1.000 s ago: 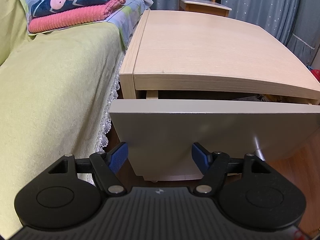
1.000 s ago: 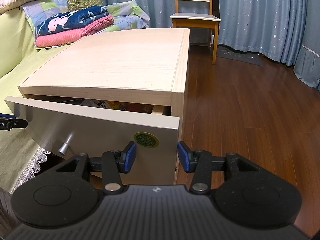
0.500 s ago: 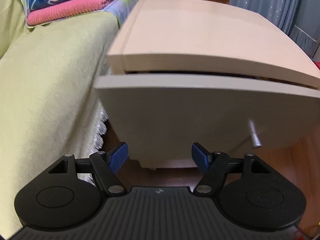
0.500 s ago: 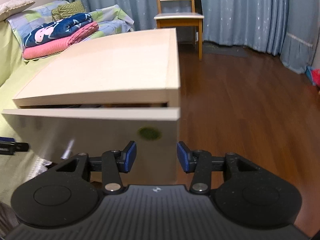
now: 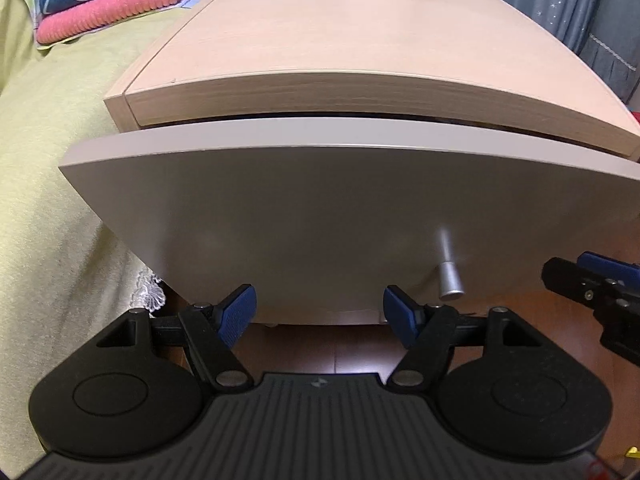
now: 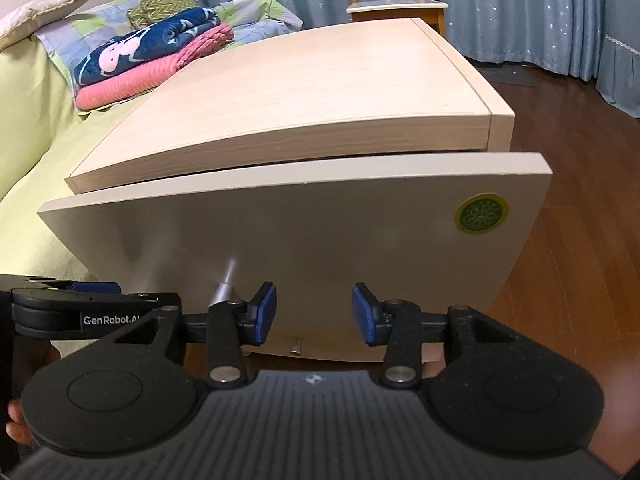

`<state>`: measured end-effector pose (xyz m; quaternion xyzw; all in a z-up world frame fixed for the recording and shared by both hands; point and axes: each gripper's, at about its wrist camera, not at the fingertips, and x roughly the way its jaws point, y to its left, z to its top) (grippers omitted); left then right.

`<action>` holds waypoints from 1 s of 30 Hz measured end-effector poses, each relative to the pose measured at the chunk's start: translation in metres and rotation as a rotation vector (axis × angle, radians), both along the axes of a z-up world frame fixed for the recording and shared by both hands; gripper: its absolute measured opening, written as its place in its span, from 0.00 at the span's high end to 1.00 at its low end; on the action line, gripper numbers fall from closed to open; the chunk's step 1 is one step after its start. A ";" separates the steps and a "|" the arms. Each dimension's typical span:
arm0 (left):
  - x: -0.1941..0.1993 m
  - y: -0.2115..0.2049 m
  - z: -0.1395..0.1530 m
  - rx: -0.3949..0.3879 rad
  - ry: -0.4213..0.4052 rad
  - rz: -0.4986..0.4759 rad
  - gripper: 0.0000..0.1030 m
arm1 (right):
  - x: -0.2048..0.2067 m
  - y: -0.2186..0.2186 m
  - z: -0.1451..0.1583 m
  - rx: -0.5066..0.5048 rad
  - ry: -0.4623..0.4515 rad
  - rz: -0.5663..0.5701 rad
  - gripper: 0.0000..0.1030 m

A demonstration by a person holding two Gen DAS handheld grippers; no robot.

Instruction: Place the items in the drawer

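Against the front of the pale wooden cabinet (image 5: 360, 36), the grey drawer (image 5: 340, 216) sat almost shut, with only a thin dark gap left under the cabinet's top slab. Whatever lay inside the drawer was hidden from both cameras. A small metal knob (image 5: 449, 280) stuck out low on the drawer front. A round green sticker (image 6: 479, 213) marked its upper right corner in the right wrist view.

The left gripper (image 5: 319, 314) hovered just before the lower edge of the drawer, its blue fingers (image 5: 237, 312) spread wide and holding nothing. The right gripper (image 6: 314, 312) faced the same panel a little further right, its fingers (image 6: 264, 308) likewise parted and empty, with the knob just to their left. Whether either gripper touched the drawer front was hard to judge, since the panel looked slightly blurred. Each gripper showed at the edge of the other's view, and part of a hand (image 6: 18, 424) appeared low on the left.

Left of the cabinet lay a yellow-green cover (image 5: 60, 160), with folded pink and navy blankets (image 6: 160, 52) further back. A wooden chair (image 6: 394, 0) and blue curtains (image 6: 520, 4) stood behind.
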<state>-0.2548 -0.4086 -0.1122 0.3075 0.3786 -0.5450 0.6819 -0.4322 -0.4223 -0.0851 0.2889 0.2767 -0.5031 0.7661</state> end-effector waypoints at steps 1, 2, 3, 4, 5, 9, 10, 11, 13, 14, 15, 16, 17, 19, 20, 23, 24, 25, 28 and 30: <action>0.001 -0.001 0.000 -0.005 -0.001 0.004 0.31 | 0.001 0.000 -0.001 -0.001 0.000 -0.003 0.64; 0.002 -0.001 0.000 -0.014 -0.001 0.006 0.31 | 0.003 0.000 -0.002 -0.002 -0.001 -0.007 0.65; 0.002 -0.002 -0.001 -0.021 -0.003 0.009 0.31 | 0.004 0.000 -0.003 -0.002 -0.001 -0.010 0.65; 0.002 -0.003 -0.001 -0.024 -0.010 0.011 0.31 | 0.005 -0.001 -0.004 -0.003 -0.001 -0.014 0.65; 0.003 -0.004 -0.002 -0.028 -0.016 0.013 0.31 | 0.007 -0.001 -0.005 -0.004 -0.002 -0.017 0.65; 0.003 -0.008 -0.003 -0.039 -0.030 0.011 0.31 | 0.010 -0.004 -0.003 -0.020 0.003 -0.026 0.65; 0.003 -0.010 -0.003 -0.043 -0.035 0.011 0.31 | 0.010 -0.005 -0.002 -0.024 0.004 -0.028 0.65; 0.003 -0.012 -0.003 -0.044 -0.035 0.010 0.31 | 0.011 -0.006 -0.002 -0.024 0.003 -0.031 0.65; 0.005 -0.014 -0.004 -0.043 -0.030 0.009 0.30 | 0.010 -0.007 -0.002 -0.023 0.001 -0.036 0.65; 0.005 -0.015 -0.005 -0.043 -0.029 0.008 0.30 | 0.010 -0.007 -0.002 -0.023 0.001 -0.038 0.65; 0.005 -0.017 -0.005 -0.043 -0.029 0.006 0.30 | 0.011 -0.007 -0.003 -0.023 0.001 -0.039 0.65; 0.005 -0.018 -0.005 -0.044 -0.029 0.005 0.30 | 0.011 -0.006 -0.003 -0.024 0.001 -0.040 0.65; 0.007 -0.016 -0.005 -0.044 -0.029 0.005 0.30 | 0.011 -0.006 -0.003 -0.024 0.001 -0.041 0.65; 0.010 -0.014 -0.006 -0.046 -0.029 0.004 0.30 | 0.011 -0.006 -0.003 -0.025 0.002 -0.044 0.65; 0.011 -0.014 -0.006 -0.046 -0.028 0.004 0.30 | 0.012 -0.006 -0.004 -0.025 0.002 -0.045 0.65; 0.014 -0.016 -0.006 -0.048 -0.026 0.008 0.30 | 0.012 -0.006 -0.004 -0.027 0.004 -0.045 0.65; 0.013 -0.016 -0.006 -0.049 -0.026 0.010 0.30 | 0.011 -0.006 -0.003 -0.027 0.003 -0.046 0.65; 0.010 -0.017 -0.006 -0.050 -0.027 0.012 0.30 | 0.010 -0.007 -0.002 -0.027 0.002 -0.048 0.65; 0.007 -0.018 -0.005 -0.051 -0.027 0.018 0.30 | 0.012 -0.008 -0.002 -0.027 0.003 -0.052 0.65; 0.006 -0.019 -0.004 -0.052 -0.027 0.021 0.30 | 0.012 -0.009 -0.002 -0.028 0.005 -0.053 0.65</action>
